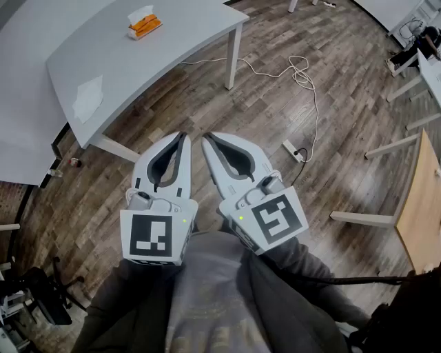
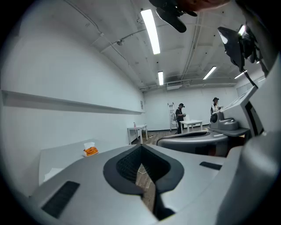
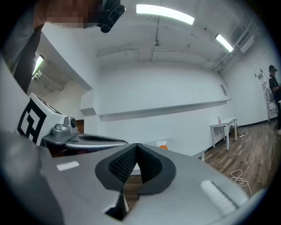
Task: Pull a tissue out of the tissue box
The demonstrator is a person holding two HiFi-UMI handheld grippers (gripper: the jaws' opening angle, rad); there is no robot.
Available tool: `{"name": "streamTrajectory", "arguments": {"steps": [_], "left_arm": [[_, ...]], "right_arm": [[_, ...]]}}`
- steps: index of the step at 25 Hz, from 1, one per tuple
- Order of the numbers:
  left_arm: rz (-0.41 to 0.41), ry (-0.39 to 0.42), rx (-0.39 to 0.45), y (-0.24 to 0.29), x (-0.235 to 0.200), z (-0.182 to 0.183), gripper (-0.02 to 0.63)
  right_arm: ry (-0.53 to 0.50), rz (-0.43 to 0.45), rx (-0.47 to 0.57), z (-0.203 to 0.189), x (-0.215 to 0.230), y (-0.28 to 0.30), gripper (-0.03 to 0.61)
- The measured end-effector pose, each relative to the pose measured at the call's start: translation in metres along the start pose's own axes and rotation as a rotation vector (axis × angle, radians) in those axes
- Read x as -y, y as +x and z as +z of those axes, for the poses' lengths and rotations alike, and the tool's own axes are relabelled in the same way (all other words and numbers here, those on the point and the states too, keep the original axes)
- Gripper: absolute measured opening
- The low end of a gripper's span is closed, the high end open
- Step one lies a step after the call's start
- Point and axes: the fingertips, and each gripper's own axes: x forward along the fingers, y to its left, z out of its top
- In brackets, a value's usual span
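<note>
The smooth grey plastic left gripper point(image 1: 184, 136) and right gripper point(image 1: 206, 138) press ribbed black pads point(image 2: 127, 166) together, empty. An orange rectangular tissue box point(image 1: 145, 27) shows a white tissue point(image 1: 140, 14) upright.

Head view is taken from above, aimed steeply down, close over the left gripper point(image 1: 183, 136) and right gripper point(image 1: 206, 138); the table point(image 1: 172, 48) is seen far off at top. Each gripper view is shot from just behind its own jaws, aimed roughly level across the room. The distant tissue box point(image 1: 144, 25) is shared by all three views, and the other gripper is caught at each gripper view's edge.
</note>
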Motion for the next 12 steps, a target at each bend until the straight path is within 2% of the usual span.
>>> {"name": "streamTrajectory", "arguments": {"steps": [7, 12], "left_arm": [[0.016, 0.020, 0.024, 0.020, 0.018, 0.004, 0.000], [0.037, -0.003, -0.016, 0.027, 0.027, -0.004, 0.000]], "right_arm": [[0.008, 0.014, 0.012, 0.000, 0.026, -0.011, 0.002], [0.049, 0.041, 0.014, -0.003, 0.040, -0.018, 0.002]]}}
